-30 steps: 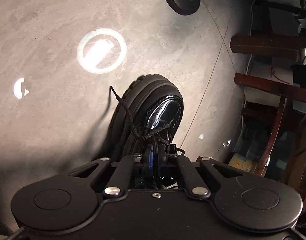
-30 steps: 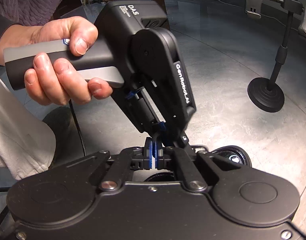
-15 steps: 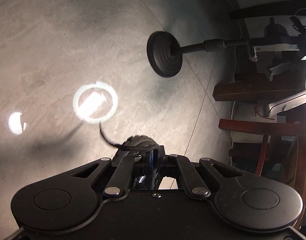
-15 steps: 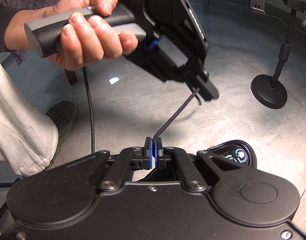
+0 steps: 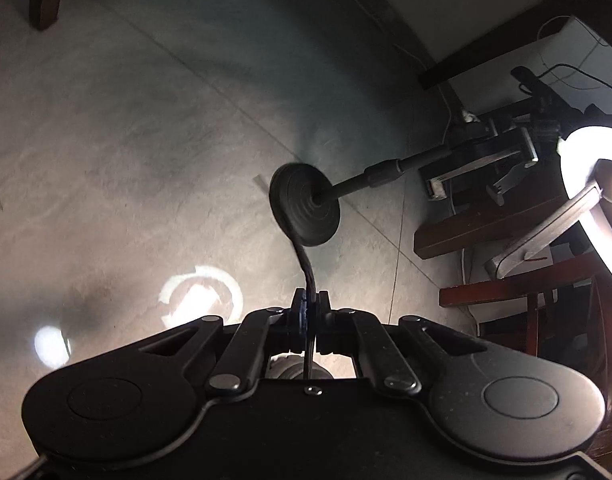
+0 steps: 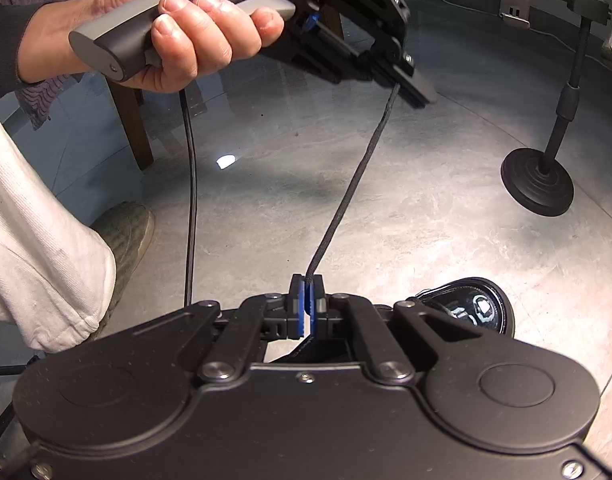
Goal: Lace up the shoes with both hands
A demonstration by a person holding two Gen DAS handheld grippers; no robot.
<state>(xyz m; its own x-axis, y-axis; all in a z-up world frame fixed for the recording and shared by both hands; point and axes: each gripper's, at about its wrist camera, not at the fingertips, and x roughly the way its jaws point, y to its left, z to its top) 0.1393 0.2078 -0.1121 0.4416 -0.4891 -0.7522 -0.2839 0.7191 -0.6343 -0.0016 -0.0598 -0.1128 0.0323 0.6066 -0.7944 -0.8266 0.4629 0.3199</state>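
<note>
- Two black hand-held grippers share one thin black braided shoelace (image 6: pixel 358 168), which runs straight and tight between them in the right wrist view.
- The right gripper (image 6: pixel 307 306) has its blue-padded jaws pressed together on the lower end of the shoelace.
- The left gripper (image 6: pixel 410 80) is higher, near the top of the right wrist view, with its jaws clamped on the upper end of the same lace; a bare hand (image 6: pixel 177 32) grips its grey handle.
- In the left wrist view the left gripper (image 5: pixel 310 308) is closed on the lace (image 5: pixel 306 264), and a short piece of lace stands out beyond the fingertips and bends to the left.
- The glossy black shoe (image 6: pixel 474 308) lies on the grey stone floor (image 6: pixel 426 220), just right of the right gripper's fingers; only its rounded toe shows, the rest is hidden behind the gripper body.
- Below the left gripper's jaws a pale ribbed shape is visible; it is perhaps the shoe's sole, but the view is too dark to be sure.
- A round black stand base (image 6: pixel 538 184) with a thin pole stands on the floor, well apart from the shoe.
- At the left edge, a leg in white trousers (image 6: pixel 37 240) ends in a worn grey-green shoe (image 6: pixel 125 236) on the floor.
</note>
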